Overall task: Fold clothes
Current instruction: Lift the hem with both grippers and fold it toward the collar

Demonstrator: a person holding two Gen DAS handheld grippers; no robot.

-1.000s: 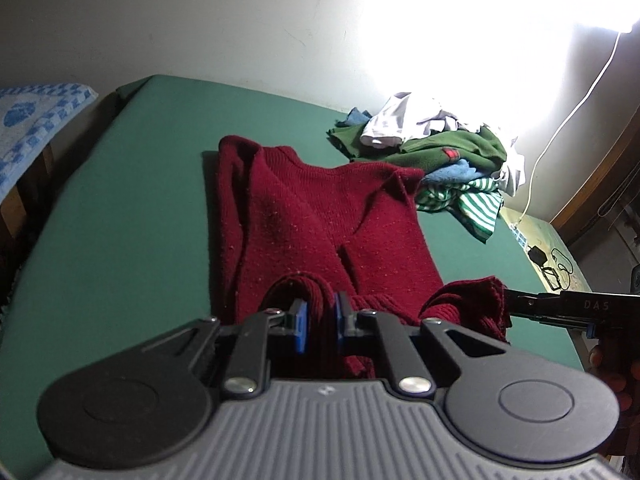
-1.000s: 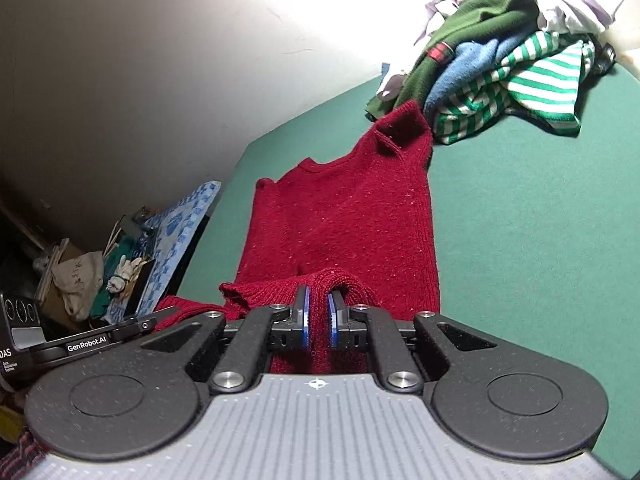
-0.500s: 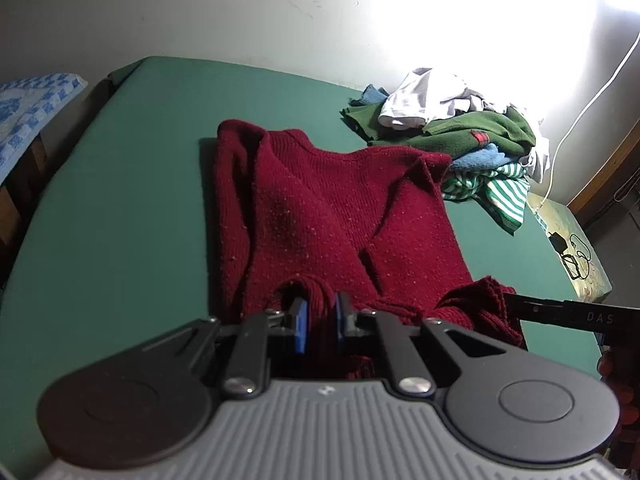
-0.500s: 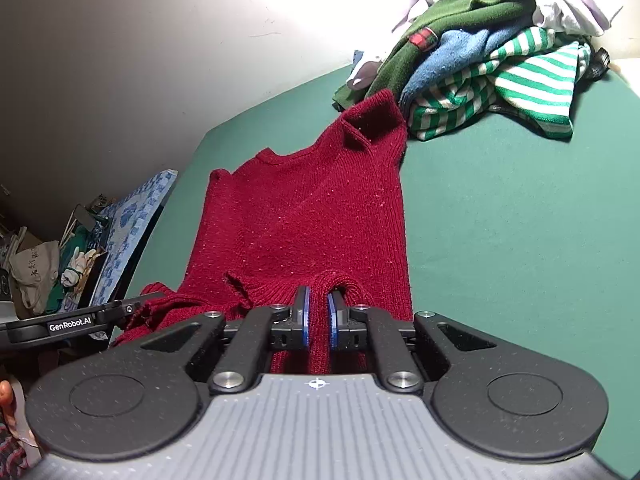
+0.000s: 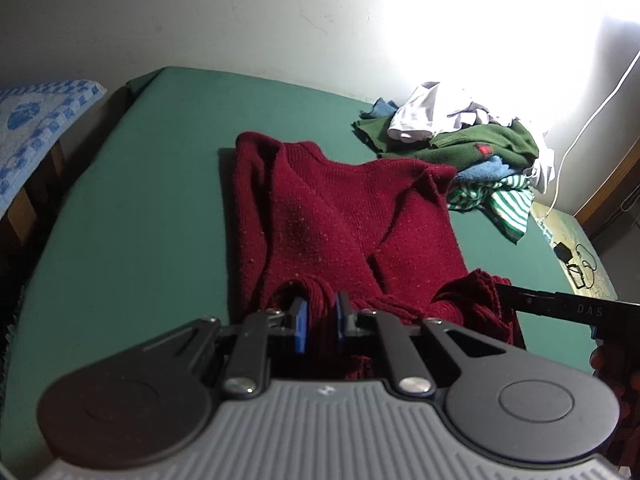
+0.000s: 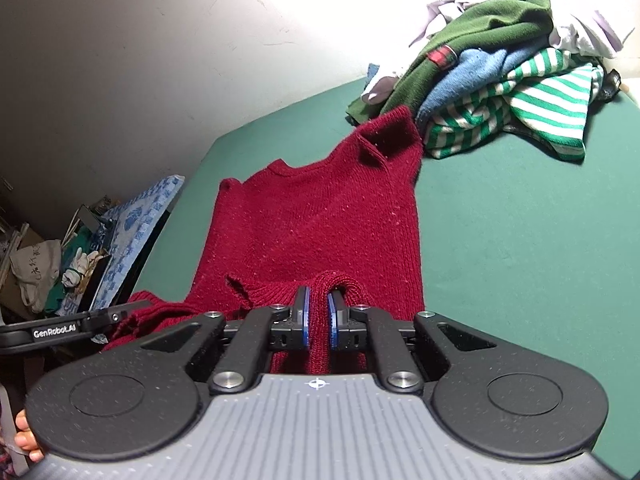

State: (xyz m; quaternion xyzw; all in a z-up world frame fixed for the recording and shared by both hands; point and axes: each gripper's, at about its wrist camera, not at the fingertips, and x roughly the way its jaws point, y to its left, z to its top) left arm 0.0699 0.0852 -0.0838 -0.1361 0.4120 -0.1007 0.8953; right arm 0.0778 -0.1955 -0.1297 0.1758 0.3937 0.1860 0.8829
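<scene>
Both the left tongs (image 5: 319, 322) and right tongs (image 6: 318, 320) are pinched on the near hem of the red sweater (image 5: 336, 216), which lies ahead on the green worktop (image 5: 132, 216). Uneven pulling could skew the fold; thick knit may slip free.

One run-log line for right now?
left gripper: shut on red sweater hem | right gripper: shut on hem | hem lifted | body flat on green surface
</scene>
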